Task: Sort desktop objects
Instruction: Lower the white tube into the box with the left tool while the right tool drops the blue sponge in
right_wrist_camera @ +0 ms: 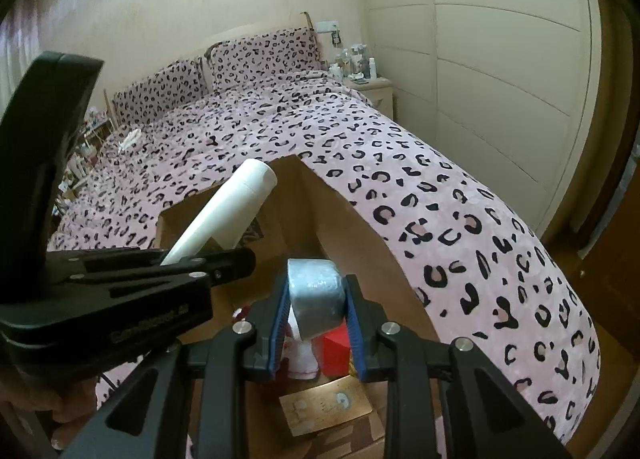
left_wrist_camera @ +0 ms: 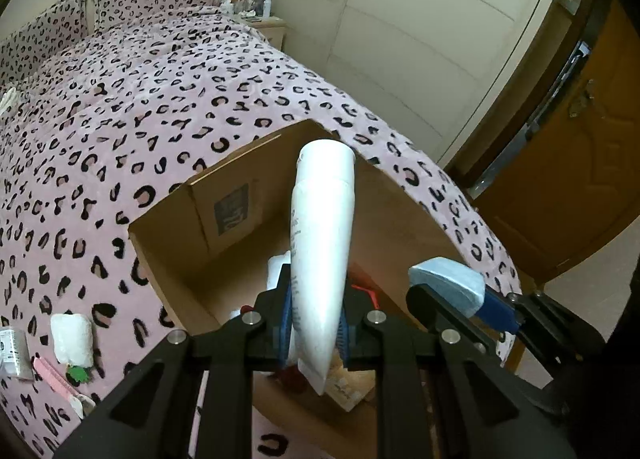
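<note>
The left hand-held gripper (left_wrist_camera: 314,329) is clamped on a white tube (left_wrist_camera: 322,243), held above the open cardboard box (left_wrist_camera: 168,255). The right hand-held gripper (right_wrist_camera: 318,323) is clamped on a grey-blue packet (right_wrist_camera: 316,297) over the same box, which is set at the bed's (right_wrist_camera: 440,195) foot edge.

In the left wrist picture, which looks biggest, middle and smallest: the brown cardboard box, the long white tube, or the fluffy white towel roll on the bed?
1. Brown cardboard box
2. Long white tube, though it is magnified by nearness to the camera
3. Fluffy white towel roll
</note>
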Action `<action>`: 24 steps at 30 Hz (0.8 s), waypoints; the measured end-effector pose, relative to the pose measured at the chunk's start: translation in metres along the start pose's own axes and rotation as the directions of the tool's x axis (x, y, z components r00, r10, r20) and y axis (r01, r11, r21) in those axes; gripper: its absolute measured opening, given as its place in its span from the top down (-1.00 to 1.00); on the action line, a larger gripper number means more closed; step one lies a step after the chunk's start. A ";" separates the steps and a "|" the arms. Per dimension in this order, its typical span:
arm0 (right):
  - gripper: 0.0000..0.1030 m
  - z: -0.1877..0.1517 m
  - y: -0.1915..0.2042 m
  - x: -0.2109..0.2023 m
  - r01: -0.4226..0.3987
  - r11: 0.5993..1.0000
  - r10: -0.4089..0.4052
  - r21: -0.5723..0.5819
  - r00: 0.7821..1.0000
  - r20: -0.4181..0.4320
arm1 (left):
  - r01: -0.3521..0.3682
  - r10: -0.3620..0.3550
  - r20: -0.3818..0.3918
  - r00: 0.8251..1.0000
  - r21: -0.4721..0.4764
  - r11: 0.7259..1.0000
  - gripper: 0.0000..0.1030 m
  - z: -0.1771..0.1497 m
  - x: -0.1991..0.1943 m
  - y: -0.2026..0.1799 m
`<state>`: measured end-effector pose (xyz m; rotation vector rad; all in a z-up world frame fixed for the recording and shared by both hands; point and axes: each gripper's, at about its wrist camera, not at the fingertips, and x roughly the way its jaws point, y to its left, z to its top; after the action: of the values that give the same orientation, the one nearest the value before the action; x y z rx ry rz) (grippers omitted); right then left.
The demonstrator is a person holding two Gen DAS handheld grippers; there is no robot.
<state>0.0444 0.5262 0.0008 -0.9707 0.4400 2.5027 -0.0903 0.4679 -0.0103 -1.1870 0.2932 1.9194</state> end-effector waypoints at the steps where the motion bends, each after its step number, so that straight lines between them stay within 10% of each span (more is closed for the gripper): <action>1: 0.48 -0.001 0.001 0.003 0.000 1.000 0.000 -0.006 1.000 -0.005 | -0.002 0.002 -0.003 1.000 0.000 1.000 0.64 0.000 0.003 0.002; 24: 0.25 -0.014 0.012 0.037 0.040 0.998 -0.045 -0.052 0.995 -0.094 | -0.072 0.072 -0.007 0.997 0.028 0.997 0.53 -0.001 0.019 0.015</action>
<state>0.0212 0.5196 -0.0332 -1.1113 0.3828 2.4475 -0.1043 0.4682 -0.0296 -1.1803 0.3700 1.9670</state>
